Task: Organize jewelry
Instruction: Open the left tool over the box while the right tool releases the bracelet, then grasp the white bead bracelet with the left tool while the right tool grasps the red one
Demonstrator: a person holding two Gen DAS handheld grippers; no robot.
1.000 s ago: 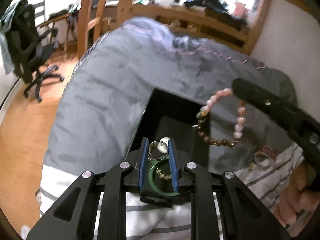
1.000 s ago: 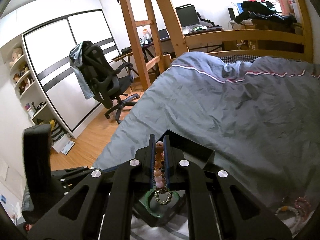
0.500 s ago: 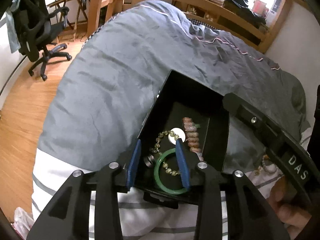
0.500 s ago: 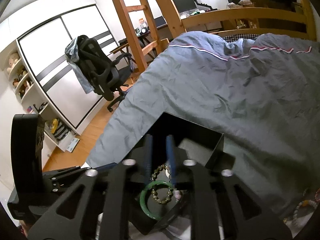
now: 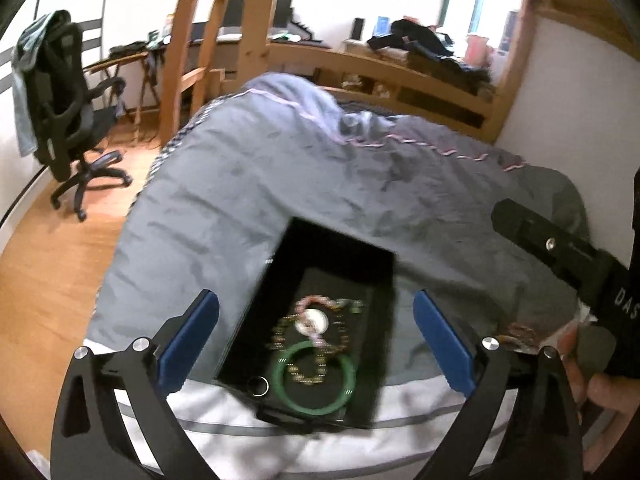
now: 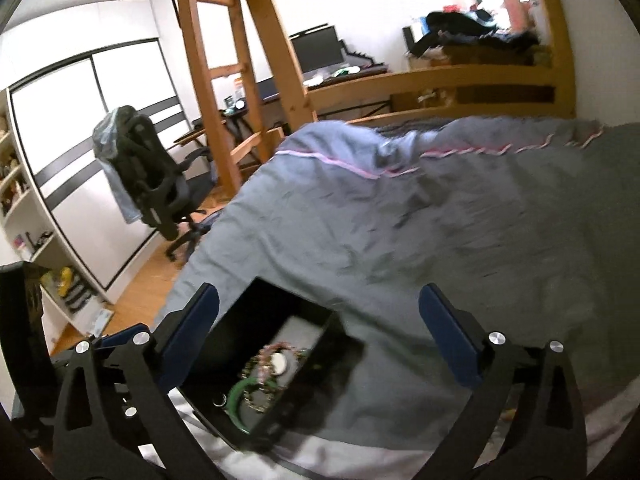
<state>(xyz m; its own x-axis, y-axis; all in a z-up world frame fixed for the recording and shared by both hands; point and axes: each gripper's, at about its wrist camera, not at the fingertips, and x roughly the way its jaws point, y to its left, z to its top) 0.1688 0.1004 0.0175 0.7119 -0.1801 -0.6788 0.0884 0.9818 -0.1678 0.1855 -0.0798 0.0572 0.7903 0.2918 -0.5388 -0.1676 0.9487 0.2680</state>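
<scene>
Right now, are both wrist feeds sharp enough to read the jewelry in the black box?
Left wrist: motion-smeared, though the green bangle in the black rectangular box reads; beads blur together. Right wrist: equally smeared, box contents indistinct. Fisheye bends both; windows blown out.

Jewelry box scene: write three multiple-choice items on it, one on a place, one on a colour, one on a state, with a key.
1. Where does the black box rest?
A. on the wooden floor
B. on the grey duvet
C. on the desk

2. What colour is the bangle in the box?
A. green
B. red
C. white

3. How do both grippers stand?
A. both shut on beads
B. left shut, right open
C. both open and empty

Key:
1 B, the box sits on the bed cover near its front edge.
2 A, a green ring lies at the box's near end.
3 C, the left gripper and the right gripper show blue pads spread wide with nothing between them.
</scene>
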